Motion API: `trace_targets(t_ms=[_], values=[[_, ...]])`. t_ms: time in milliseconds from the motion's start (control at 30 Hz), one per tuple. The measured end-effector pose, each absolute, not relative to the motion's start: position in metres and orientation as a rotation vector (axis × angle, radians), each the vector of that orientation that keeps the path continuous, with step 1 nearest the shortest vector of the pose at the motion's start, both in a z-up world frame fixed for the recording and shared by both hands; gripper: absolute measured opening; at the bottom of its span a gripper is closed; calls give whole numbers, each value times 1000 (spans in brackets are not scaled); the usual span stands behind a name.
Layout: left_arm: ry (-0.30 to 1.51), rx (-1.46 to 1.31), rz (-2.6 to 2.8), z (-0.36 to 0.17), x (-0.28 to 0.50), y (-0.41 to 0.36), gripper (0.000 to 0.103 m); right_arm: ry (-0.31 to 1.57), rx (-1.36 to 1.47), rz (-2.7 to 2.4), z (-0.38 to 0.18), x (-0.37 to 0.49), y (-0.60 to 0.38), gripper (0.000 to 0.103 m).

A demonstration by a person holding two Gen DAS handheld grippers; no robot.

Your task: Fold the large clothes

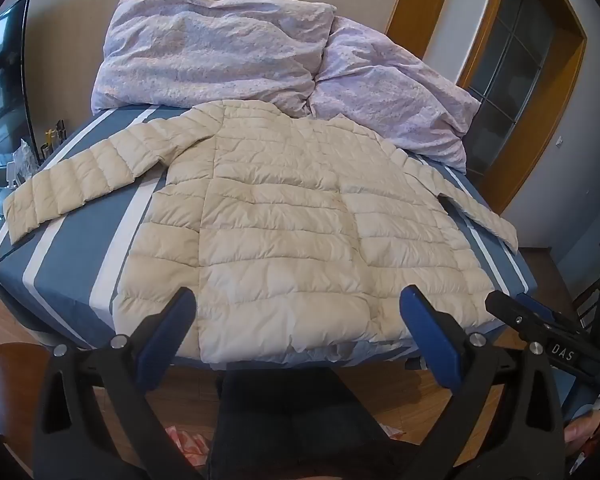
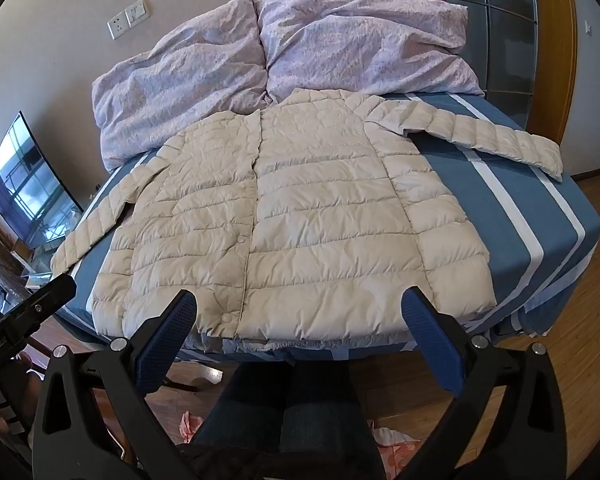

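Jacket (image 1: 284, 232) lies flat on bed (image 1: 60, 272), sleeves spread (no fold made); left gripper (image 1: 298, 308) and right gripper (image 2: 300, 308) wide, empty, near its hem.

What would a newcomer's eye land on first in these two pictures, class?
First, the cream puffer jacket, spread flat and front-up across the striped blue bed, both sleeves stretched out to the sides. Behind it, the rumpled lilac duvet is heaped against the wall. Nearest the camera, the left gripper and right gripper hang open over the jacket's hem, holding nothing.
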State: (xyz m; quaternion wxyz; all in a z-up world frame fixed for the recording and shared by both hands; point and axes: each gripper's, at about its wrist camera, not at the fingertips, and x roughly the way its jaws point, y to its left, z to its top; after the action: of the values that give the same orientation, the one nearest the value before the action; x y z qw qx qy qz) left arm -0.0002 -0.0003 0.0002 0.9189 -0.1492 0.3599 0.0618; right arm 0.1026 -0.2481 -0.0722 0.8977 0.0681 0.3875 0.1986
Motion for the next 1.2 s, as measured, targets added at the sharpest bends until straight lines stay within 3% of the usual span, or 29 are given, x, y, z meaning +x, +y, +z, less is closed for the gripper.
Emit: trace_targets(t_ms=[1200], values=[[739,-311,125,0,0,0,101,802,141,410,-73,104,-252,102]])
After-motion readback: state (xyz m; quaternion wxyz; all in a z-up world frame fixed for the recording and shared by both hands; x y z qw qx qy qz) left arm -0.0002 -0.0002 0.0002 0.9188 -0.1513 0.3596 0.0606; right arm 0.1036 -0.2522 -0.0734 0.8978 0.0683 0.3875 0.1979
